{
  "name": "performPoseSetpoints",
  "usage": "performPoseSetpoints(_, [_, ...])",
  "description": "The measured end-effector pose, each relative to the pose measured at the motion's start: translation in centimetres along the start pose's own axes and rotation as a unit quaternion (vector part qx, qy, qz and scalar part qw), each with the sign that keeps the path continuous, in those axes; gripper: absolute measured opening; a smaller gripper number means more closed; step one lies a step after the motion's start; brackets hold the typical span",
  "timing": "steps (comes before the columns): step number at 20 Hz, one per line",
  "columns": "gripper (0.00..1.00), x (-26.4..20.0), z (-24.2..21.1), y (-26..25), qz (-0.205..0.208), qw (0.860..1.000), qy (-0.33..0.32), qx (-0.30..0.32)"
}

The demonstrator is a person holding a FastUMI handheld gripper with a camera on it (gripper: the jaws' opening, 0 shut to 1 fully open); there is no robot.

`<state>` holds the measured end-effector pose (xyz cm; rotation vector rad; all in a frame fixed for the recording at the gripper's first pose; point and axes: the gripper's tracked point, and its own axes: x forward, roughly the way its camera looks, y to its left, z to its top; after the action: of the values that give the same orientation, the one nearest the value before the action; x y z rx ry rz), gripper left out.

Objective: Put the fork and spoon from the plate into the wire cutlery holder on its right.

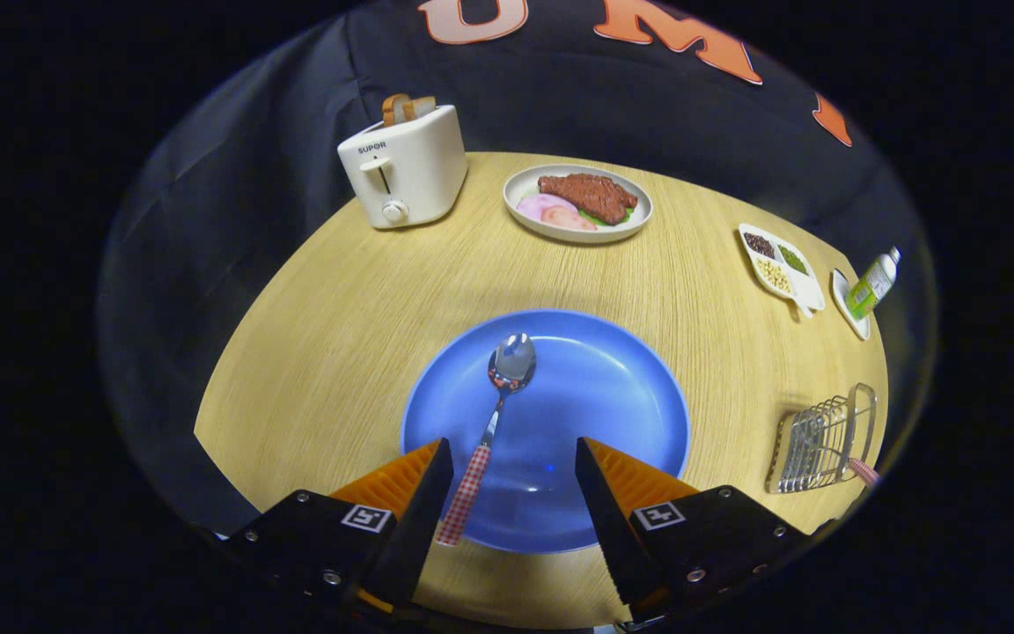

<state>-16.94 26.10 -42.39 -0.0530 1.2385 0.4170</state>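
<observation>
your spoon (pixel 496 414) lies on the blue plate (pixel 621 396), bowl pointing away, its checked handle just inside your left finger (pixel 410 493) without being pinched. your gripper (pixel 514 480) is spread wide over the plate's near edge, holding nothing. off to the right stands the wire cutlery holder (pixel 819 440), a checked handle (pixel 864 472) poking out of it.

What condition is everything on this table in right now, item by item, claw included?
Claw: open, holding nothing, over the blue plate.
Spoon: lying on the blue plate, handle between the fingers.
Wire holder: on the table, a checked handle sticking out.
Toaster: bread slices raised.
White plate: holds meat.
Divided dish: sections filled.
Bottle: capped, tilted.
</observation>
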Motion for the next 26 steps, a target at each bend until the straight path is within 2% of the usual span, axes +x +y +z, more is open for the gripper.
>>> performPoseSetpoints(6, [0.63, 2.2, -2.1, 0.7, -0.012, 1.000, 0.028, 0.002])
performPoseSetpoints(10, [0.39, 3.0, -2.1, 0.5, -0.015, 1.000, 0.022, 0.013])
performPoseSetpoints(13, [0.15, 3.2, -2.1, 0.1, -0.020, 0.999, 0.023, 0.026])
performPoseSetpoints(14, [0.12, 3.2, -2.0, -0.1, -0.018, 0.999, 0.024, 0.030])
performPoseSetpoints(19, [0.08, 1.6, -1.3, -1.0, -0.001, 0.999, 0.013, 0.031])
performPoseSetpoints(22, [0.08, -0.7, -1.1, -3.2, -0.011, 0.999, 0.005, 0.035])
performPoseSetpoints(26, [0.08, -4.0, -1.2, -8.3, -0.043, 0.998, 0.000, 0.051])
